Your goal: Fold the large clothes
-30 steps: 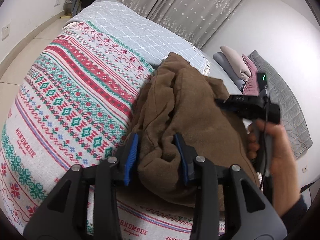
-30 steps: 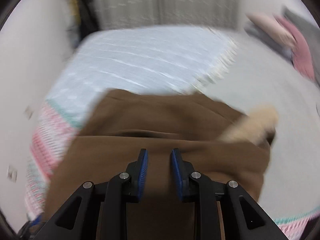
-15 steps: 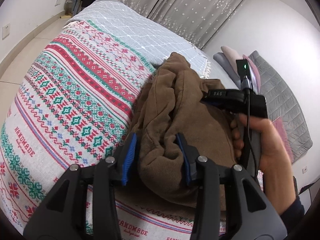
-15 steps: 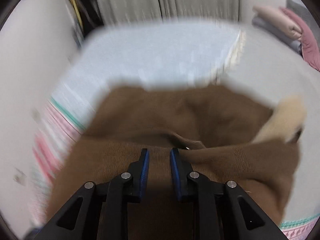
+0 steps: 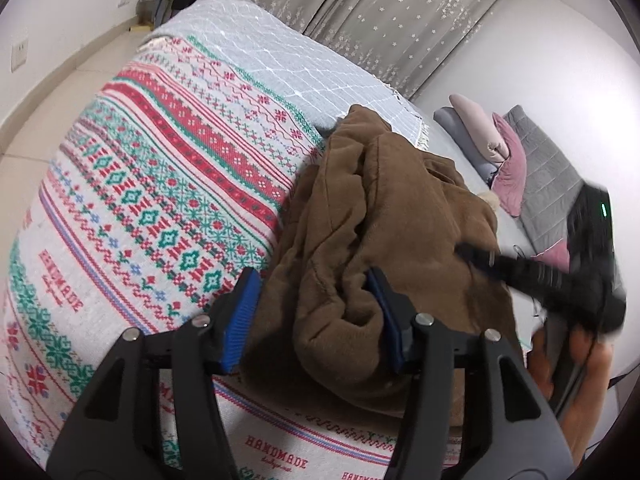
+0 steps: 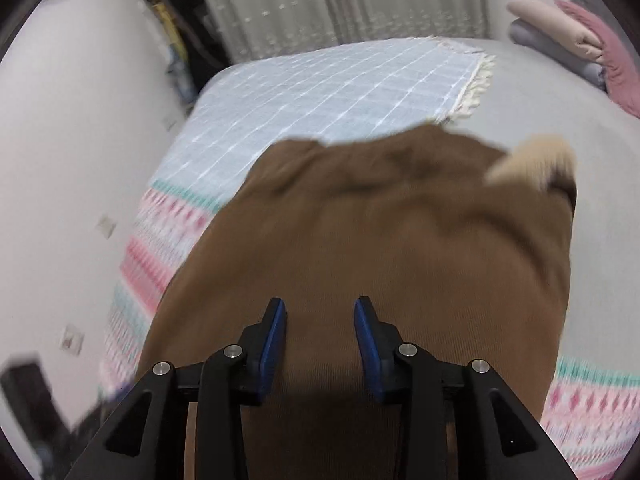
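Left gripper (image 5: 310, 320), left wrist view: jaws spread and lately widening, straddling a bunched roll of brown coat (image 5: 384, 240); inner pad against the cloth, outer pad clear of it, so no real pinch. Coat heaped in thick folds across patterned blanket (image 5: 140, 184), toward the near edge of the bed. Right gripper (image 5: 532, 276) recorded at the far side of the heap, blurred, held in a hand (image 5: 580, 368); opening not readable from this view. Pale checked throw (image 5: 288, 60) beyond the coat, pillows (image 5: 496, 148) stacked at the wall end, curtain (image 5: 392, 12) behind. Right gripper (image 6: 320, 330), right wrist view: jaws parted and lately opening, nothing between the pads, smooth brown panel lying flat beneath them. Cream fur trim (image 6: 532, 160) showing at the coat's far right corner. Much motion blur, detail soft. Risks, as judged: released roll likely to spring loose and undo the fold, being bulky and stiff; slack left pad liable to drag a layer on withdrawal; heap lying near the bed edge, so a pull toward the holder could slide it off. Room: open blanket to the left of the coat and bare grey sheet (image 6: 540, 92) to its right; floor (image 5: 52, 96) beyond the left edge; wall close along that side.
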`<state>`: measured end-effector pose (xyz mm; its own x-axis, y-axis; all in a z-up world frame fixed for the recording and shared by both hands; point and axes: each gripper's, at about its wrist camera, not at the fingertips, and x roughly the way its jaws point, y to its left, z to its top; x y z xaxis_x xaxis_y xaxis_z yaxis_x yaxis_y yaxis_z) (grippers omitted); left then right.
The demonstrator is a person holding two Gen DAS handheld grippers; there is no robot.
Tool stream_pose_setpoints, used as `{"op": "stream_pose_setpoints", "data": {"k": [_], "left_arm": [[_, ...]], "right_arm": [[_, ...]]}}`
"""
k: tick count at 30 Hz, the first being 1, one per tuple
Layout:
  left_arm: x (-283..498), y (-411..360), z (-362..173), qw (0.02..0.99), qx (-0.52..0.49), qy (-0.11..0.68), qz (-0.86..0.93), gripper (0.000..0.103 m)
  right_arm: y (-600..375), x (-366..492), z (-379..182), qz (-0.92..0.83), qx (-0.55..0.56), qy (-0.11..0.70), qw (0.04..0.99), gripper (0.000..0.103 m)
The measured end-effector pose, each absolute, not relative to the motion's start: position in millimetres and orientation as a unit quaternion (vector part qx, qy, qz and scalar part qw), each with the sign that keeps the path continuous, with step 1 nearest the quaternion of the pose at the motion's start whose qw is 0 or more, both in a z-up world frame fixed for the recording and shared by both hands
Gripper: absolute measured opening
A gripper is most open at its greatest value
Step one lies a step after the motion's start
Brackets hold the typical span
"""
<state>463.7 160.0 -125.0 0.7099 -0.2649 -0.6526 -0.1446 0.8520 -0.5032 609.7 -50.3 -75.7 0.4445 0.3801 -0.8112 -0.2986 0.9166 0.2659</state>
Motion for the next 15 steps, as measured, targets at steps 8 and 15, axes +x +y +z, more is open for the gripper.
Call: {"op": "stream_pose_setpoints", "data": {"k": [8,15], "left_arm": [[457,181,-121,0.861,-0.333,0.382,-0.051,0.058],[458,173,-122,0.871,-0.292,0.393,-0.035,0.061]], "right_arm": [[-44,514,-69,0.196,-0.016,0.437,0.878,0.038],[-16,490,-99,0.126,-0.082,0.402,0.903,0.038]]}}
